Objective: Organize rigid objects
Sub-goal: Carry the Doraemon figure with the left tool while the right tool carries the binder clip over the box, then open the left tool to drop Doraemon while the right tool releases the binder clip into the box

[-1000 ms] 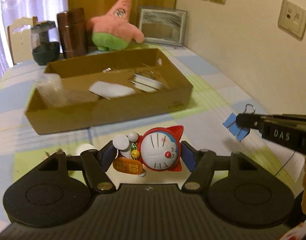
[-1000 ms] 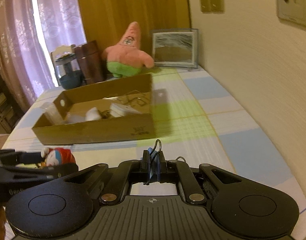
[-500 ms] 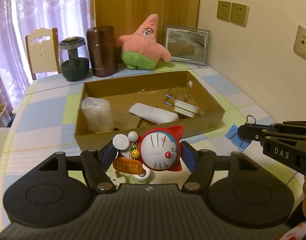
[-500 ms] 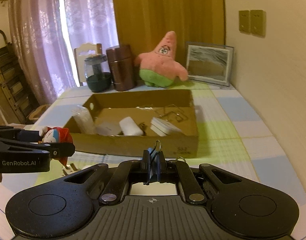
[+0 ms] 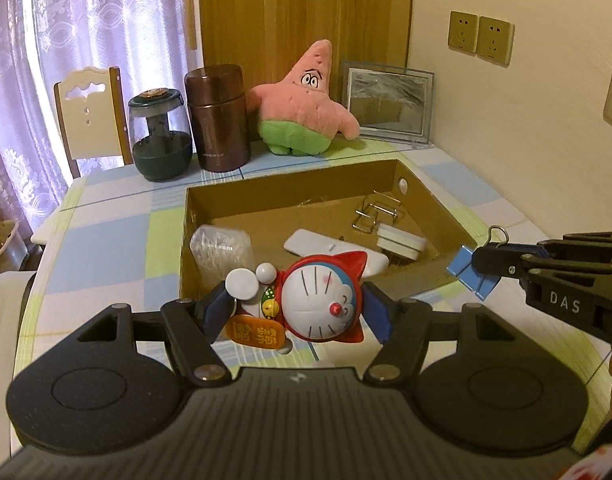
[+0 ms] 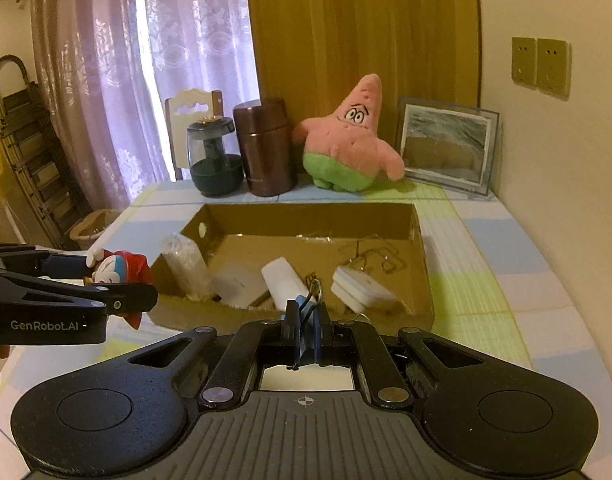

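Note:
My left gripper [image 5: 298, 312] is shut on a Doraemon figurine [image 5: 317, 300] and holds it in the air just before the near wall of the open cardboard box [image 5: 445, 208]. It also shows at the left of the right wrist view [image 6: 118, 276]. My right gripper [image 6: 306, 328] is shut on a blue binder clip [image 6: 306, 332], held above the box's near wall [image 6: 421, 248]. In the left wrist view the clip [image 5: 471, 276] hangs at the box's near right corner.
In the box lie a clear bag [image 5: 222, 252], a white bar [image 5: 325, 248], a white block [image 5: 399, 244] and wire clips [image 5: 375, 212]. Behind it stand a dark jar [image 5: 158, 140], a brown canister [image 5: 220, 120], a Patrick plush [image 5: 302, 108] and a picture frame [image 5: 387, 104]. A wall runs along the right.
Both grippers have risen and come up over the near side of the box with their objects still held. The box inside now shows more from above.

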